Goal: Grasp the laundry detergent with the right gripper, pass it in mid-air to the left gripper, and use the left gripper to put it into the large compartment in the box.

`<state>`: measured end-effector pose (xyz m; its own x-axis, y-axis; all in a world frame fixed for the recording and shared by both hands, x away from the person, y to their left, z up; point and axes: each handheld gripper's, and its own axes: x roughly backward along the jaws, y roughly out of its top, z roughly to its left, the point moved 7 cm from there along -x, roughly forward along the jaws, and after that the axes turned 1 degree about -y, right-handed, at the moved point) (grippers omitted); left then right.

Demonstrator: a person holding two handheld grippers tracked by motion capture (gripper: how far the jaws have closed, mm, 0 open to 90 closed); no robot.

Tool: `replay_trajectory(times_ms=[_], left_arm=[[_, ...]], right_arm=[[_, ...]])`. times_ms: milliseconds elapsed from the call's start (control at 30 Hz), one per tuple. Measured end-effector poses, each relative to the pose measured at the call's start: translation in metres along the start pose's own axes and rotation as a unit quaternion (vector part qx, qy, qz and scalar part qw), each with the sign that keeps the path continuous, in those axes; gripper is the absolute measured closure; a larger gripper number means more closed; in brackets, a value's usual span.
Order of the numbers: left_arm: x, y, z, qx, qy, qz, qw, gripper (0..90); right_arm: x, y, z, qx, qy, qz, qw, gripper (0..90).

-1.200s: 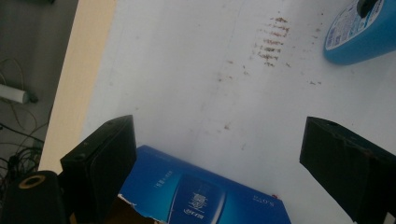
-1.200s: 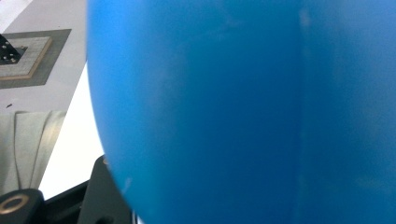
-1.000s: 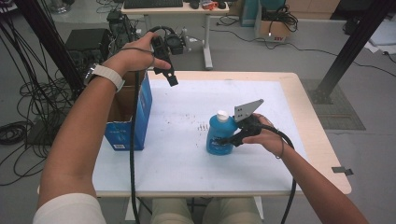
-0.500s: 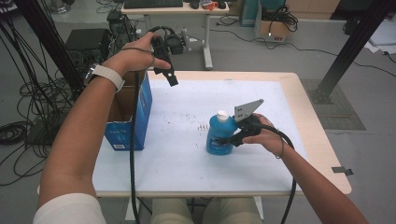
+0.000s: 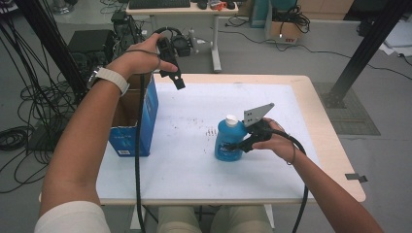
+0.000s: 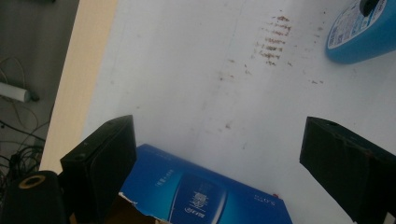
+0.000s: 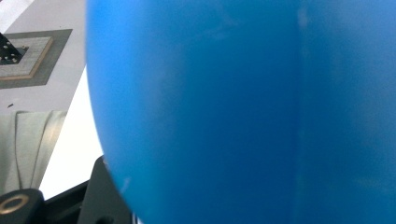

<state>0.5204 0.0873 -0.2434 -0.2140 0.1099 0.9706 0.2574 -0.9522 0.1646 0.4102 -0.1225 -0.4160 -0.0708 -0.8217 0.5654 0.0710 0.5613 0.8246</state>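
Upright blue bottle [image 5: 228, 141], white cap, right gripper [image 5: 238, 144] fingers clamping it, left gripper [image 6: 219, 154] fingers wide.

Bright even light, soft shadows, close-up blurred

open blue box [image 5: 138, 121], possibly stained table [image 5: 194, 160]
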Motion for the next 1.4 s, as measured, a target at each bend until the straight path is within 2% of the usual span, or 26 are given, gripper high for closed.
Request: replay_trajectory(times_ms=[433,500,667,733,867,1400], left_arm=[[-0.0004,0.0003,-0.0001,0.0,-0.002,0.003,1.0,11.3],[-0.0018,0.0011,-0.0003,0.001,-0.002,-0.008,1.0,11.3],[-0.0002,0.0003,-0.0004,0.001,-0.001,0.002,1.0,11.3],[-0.0014,0.0004,-0.0004,0.002,-0.001,-0.006,1.0,11.3],[0.0001,-0.0005,-0.0002,0.0,0.001,0.002,1.0,11.3],[0.0004,0.0,-0.0006,0.001,0.001,0.001,1.0,11.3]], right_arm=[[0.0004,-0.0003,0.0002,-0.003,0.0,0.002,1.0,43.1],[0.0004,-0.0004,0.0002,-0.003,0.0,0.003,1.0,43.1],[0.0004,-0.0004,0.0002,-0.004,0.0,0.002,1.0,43.1],[0.0005,-0.0005,0.0003,-0.003,0.001,0.003,1.0,43.1],[0.0004,-0.0004,0.0003,-0.004,0.0,0.002,1.0,43.1],[0.0009,-0.0008,0.0007,-0.008,0.0,0.006,1.0,43.2]])
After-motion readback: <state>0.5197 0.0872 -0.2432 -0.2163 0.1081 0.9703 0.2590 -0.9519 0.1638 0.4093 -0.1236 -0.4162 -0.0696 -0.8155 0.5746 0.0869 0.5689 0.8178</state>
